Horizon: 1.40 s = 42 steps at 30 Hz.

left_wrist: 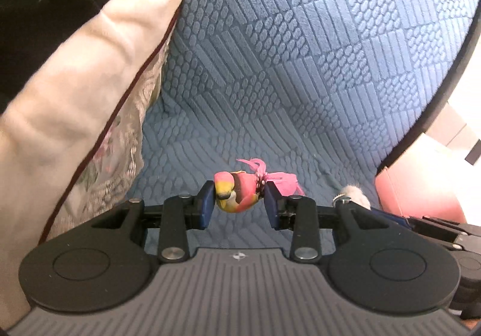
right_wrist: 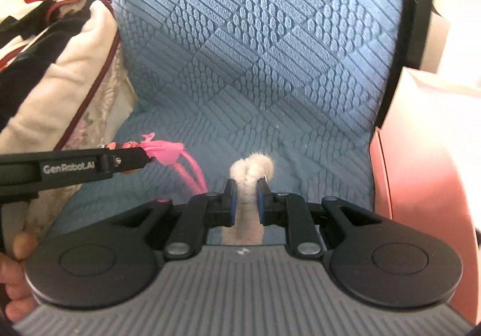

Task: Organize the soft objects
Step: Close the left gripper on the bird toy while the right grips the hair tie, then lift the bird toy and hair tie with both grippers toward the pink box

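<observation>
Left gripper (left_wrist: 240, 197) clamping pink bird toy (left_wrist: 240, 193), right gripper (right_wrist: 246, 196) pinching furry strip (right_wrist: 249, 182)

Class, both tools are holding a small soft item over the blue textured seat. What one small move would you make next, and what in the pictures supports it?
Probably lower the left tool a little and set the pink bird toy on the blue seat cover. The toy hangs clamped above bare fabric, and the right tool is busy gripping the pale furry piece alongside.
</observation>
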Each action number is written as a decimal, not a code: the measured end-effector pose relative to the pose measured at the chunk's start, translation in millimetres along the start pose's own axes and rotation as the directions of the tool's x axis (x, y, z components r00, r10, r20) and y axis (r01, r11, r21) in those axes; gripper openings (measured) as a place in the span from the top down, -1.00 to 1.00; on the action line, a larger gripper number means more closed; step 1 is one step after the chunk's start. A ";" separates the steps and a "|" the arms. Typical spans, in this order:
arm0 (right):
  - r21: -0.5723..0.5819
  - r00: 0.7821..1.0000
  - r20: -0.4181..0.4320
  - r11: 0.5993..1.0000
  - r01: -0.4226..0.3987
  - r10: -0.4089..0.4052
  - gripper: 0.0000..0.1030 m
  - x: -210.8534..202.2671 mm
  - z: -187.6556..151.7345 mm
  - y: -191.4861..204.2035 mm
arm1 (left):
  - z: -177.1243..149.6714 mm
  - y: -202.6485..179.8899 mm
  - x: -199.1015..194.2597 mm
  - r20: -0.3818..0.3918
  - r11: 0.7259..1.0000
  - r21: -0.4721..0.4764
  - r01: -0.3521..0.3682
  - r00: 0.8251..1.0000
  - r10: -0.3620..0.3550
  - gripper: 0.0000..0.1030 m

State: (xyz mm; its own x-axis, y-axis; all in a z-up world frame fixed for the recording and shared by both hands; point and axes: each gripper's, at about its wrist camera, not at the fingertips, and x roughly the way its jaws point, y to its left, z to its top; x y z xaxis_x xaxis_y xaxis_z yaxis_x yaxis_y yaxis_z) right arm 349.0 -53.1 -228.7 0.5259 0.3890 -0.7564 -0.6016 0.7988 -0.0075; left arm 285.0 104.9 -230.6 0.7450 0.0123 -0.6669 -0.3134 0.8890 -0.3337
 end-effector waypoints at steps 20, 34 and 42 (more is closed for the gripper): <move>-0.005 0.999 0.003 0.999 0.042 -0.042 0.66 -76.0 -62.7 -6.9 | -52.3 5.9 -71.5 -0.020 0.999 0.024 0.046 0.999 -0.045 0.21; -0.011 1.000 0.002 1.000 0.029 -0.029 0.66 -114.1 -82.9 -11.9 | -68.5 0.1 -106.0 -0.024 0.997 0.028 0.068 0.997 -0.068 0.21; -0.002 0.999 0.033 1.000 0.004 -0.004 0.66 -141.1 -73.0 -20.1 | -61.0 -13.7 -129.2 -0.009 0.998 0.031 0.060 0.998 -0.059 0.21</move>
State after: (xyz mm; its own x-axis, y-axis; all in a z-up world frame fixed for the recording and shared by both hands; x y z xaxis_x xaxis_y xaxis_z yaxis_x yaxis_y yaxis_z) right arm 243.0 -157.5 -169.5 0.5475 0.4008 -0.7346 -0.6006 0.7994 -0.0115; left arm 157.2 63.2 -180.6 0.7571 -0.0447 -0.6518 -0.2497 0.9021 -0.3519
